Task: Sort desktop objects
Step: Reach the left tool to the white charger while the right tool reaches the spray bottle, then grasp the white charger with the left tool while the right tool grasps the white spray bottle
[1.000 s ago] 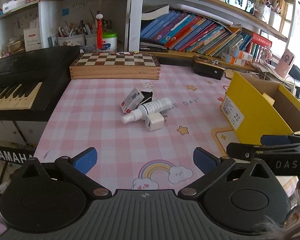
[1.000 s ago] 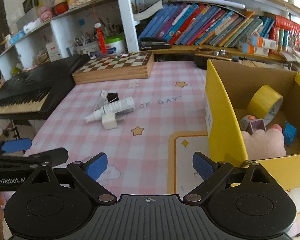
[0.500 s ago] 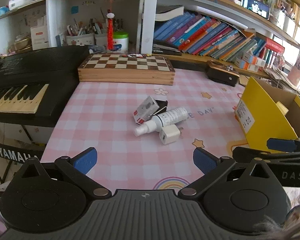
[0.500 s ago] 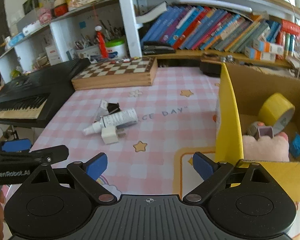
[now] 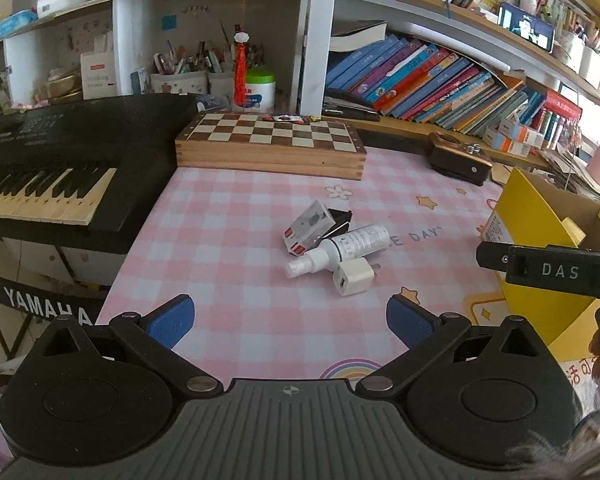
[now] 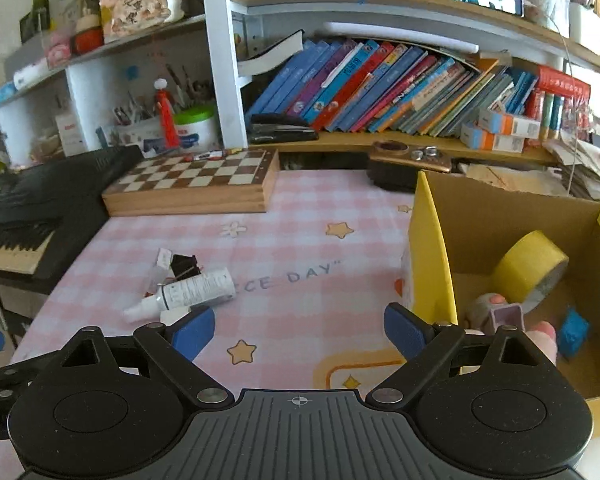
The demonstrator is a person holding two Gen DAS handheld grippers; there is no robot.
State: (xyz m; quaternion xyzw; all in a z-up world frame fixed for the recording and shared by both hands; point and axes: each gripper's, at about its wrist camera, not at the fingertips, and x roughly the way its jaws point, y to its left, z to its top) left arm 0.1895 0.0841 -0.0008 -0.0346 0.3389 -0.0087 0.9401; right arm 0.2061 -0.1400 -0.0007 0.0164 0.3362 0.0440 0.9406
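A small pile lies on the pink checked cloth: a white spray bottle (image 5: 342, 248) (image 6: 188, 292), a white charger cube (image 5: 354, 279), a small white card box (image 5: 309, 227) and a black binder clip (image 5: 339, 217). My left gripper (image 5: 290, 320) stands open a little short of the pile, nothing between its blue pads. My right gripper (image 6: 298, 330) is open too, empty, with its left pad near the bottle and charger. The yellow cardboard box (image 6: 430, 256) (image 5: 536, 216) at the right holds a yellow tape roll (image 6: 530, 266), a pink plush, a small purple thing and a blue thing.
A wooden chessboard case (image 5: 270, 144) lies at the back of the cloth. A black keyboard (image 5: 56, 160) borders the left side. A dark brown case (image 5: 458, 158) sits at back right. Shelves with books and pen cups rise behind.
Both views have shifted so the pile sits nearer the middle and closer. The right gripper has moved leftward, away from the box and toward the bottle. Both grippers stay open.
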